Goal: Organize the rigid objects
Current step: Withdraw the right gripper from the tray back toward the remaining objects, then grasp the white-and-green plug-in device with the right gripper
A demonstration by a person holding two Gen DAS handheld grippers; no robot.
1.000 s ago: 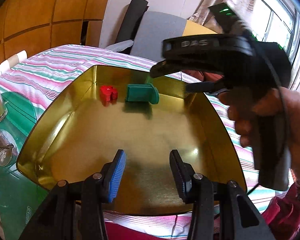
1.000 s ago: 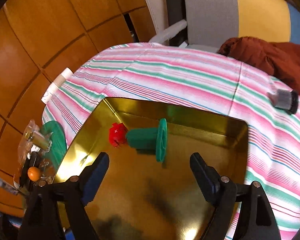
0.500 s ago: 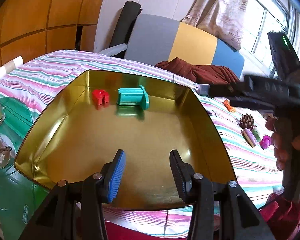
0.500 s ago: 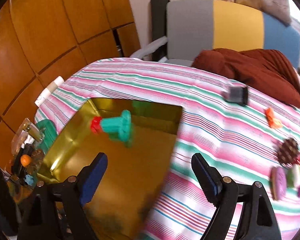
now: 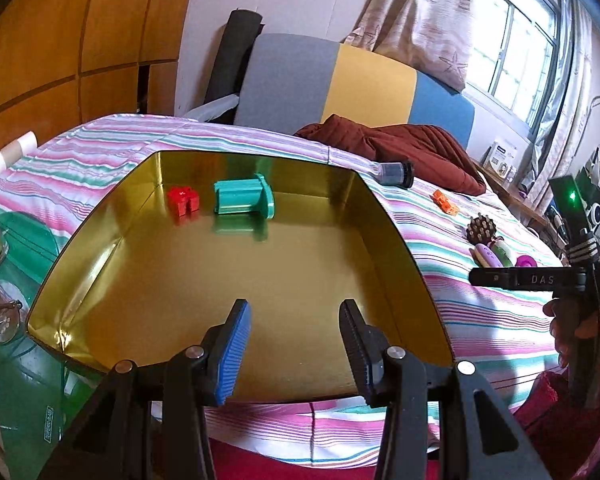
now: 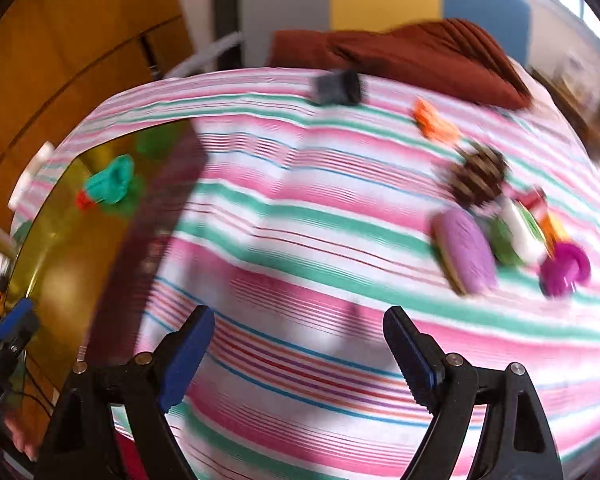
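The left gripper (image 5: pixel 295 344) hangs over the near edge of the gold metal tray (image 5: pixel 396 236), its jaws apart with nothing between them. Toward the tray's far left corner lie a red block (image 5: pixel 183 199) and, just beside it, a teal flanged piece (image 5: pixel 242 200). The right gripper (image 6: pixel 300 354) is over the striped tablecloth (image 6: pixel 300 208), jaws spread wide and empty. On the cloth toward its right edge cluster a pinecone (image 6: pixel 478 176), a purple macaron toy (image 6: pixel 466 256), a green-and-white toy (image 6: pixel 516 236) and a magenta piece (image 6: pixel 564 270). An orange toy (image 6: pixel 434 122) and a grey cylinder (image 6: pixel 338 87) lie nearer the far edge, where a brown garment (image 6: pixel 400 52) is heaped.
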